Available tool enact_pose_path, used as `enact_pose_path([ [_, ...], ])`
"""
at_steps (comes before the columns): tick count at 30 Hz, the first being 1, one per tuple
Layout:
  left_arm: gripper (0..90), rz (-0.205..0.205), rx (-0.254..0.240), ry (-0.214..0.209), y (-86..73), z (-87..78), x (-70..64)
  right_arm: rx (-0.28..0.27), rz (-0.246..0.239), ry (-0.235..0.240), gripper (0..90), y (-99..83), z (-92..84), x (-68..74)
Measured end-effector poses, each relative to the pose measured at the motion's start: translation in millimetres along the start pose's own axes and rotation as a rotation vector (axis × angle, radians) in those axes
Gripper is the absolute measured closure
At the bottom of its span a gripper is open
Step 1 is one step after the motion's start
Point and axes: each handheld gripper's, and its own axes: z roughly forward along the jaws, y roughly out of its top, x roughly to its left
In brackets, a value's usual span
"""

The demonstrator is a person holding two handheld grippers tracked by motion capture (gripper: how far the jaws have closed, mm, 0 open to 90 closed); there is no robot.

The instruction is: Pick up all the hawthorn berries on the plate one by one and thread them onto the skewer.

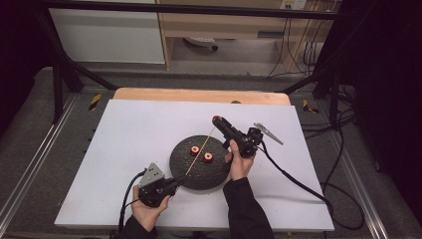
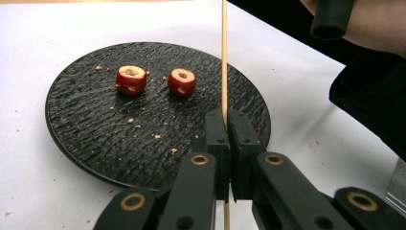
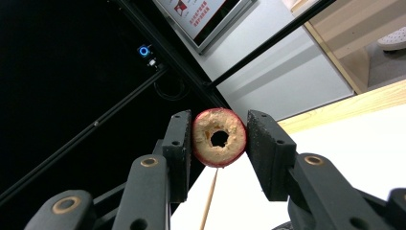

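The left gripper (image 1: 175, 182) is sitting at the near edge of the black plate (image 1: 185, 175), its jaws closed tight on the lower end of a thin wooden skewer (image 1: 200, 156). The skewer is slanting up and away across the plate toward the right gripper (image 1: 217, 120), which is raised above the plate's far rim. That gripper's jaws are clamping a red cored fruit ring (image 3: 219, 137), hole facing the camera, with the skewer tip just beneath it. Two further fruit rings (image 2: 131, 79) (image 2: 182, 82) are lying side by side on the plate, apart from the skewer, among scattered crumbs. The plate is resting on the white table (image 1: 124, 144).
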Motion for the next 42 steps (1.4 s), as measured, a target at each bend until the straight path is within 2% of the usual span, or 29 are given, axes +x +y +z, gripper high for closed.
enact_pose_path([
  [12, 87.7, -0.006, -0.007, -0.007, -0.4, 2.0, -2.1, 0.007, -0.002, -0.002, 62.6, -2.1, 1.0, -0.7],
  [19, 87.7, -0.042, -0.033, 0.0, 1.0, 3.9, -5.1, 0.004, 0.014, 0.003, 62.6, -4.6, 1.4, -0.4],
  [25, 87.7, -0.052, -0.033, 0.011, 0.9, 7.9, -9.1, -0.002, 0.028, 0.006, 62.6, -7.5, 2.0, -0.8],
  [31, 87.7, -0.051, -0.031, 0.019, 0.3, 13.6, -14.1, -0.007, 0.053, 0.011, 62.7, -9.2, 2.3, -0.6],
  [34, 87.8, -0.051, -0.014, 0.026, -1.2, 17.2, -16.0, 0.007, 0.078, 0.023, 62.7, -9.6, 2.8, -1.2],
  [42, 88.2, -0.059, -0.01, 0.035, -1.5, 20.9, -15.6, 0.039, 0.116, 0.025, 62.9, -12.6, 3.0, -1.5],
])
